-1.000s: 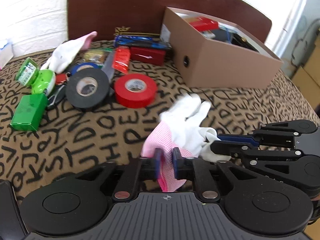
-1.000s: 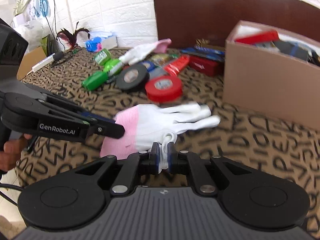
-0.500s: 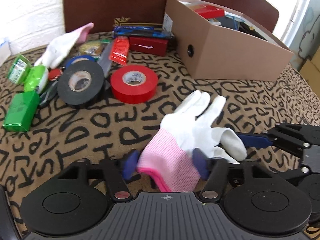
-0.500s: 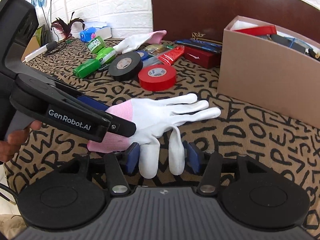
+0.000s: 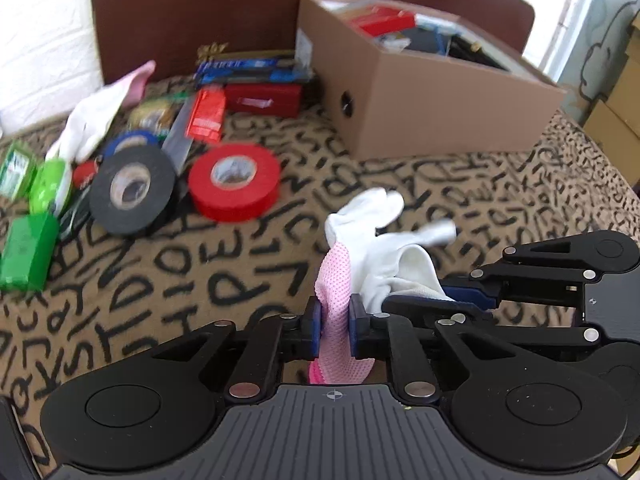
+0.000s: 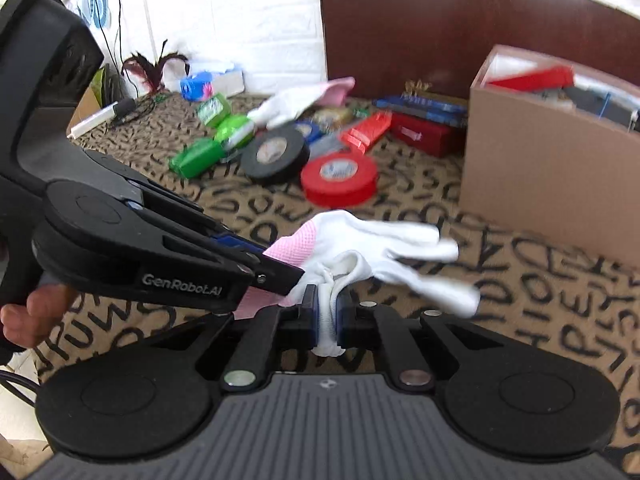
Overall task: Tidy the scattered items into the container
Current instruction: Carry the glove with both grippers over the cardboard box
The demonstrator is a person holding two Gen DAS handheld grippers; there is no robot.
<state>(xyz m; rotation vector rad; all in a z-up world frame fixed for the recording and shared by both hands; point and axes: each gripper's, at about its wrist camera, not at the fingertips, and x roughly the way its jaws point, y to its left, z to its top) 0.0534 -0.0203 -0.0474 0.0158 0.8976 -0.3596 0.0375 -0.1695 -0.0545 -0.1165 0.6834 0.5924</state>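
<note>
Half a second ago both my grippers stood wide around the glove; now both have closed on it again and it is lifted off the cloth. The left gripper [image 5: 335,322] pinches the pink cuff between its pads, and the right gripper [image 6: 327,316] clamps a bunched fold of white fabric near the thumb.

The room is bright, with a white brick wall and a dark brown headboard-like panel [image 5: 200,12] behind. The surface is a soft tan cloth printed with black letters [image 5: 180,272], which I judge could snag or ruck under a dragged finger.

The cardboard box [image 5: 432,100] stands at the far right, open-topped and already part filled. Left of it lie the red tape roll [image 5: 234,180], the black tape roll [image 5: 132,188], green packets [image 5: 26,250] and a second glove [image 5: 96,120].

The glove [image 6: 372,248] hangs between my grippers, near the box but short of it. I judge it very light, limp and not fragile; its loose fingers droop and may catch the box rim. The knit cuff is the firmest hold.
</note>
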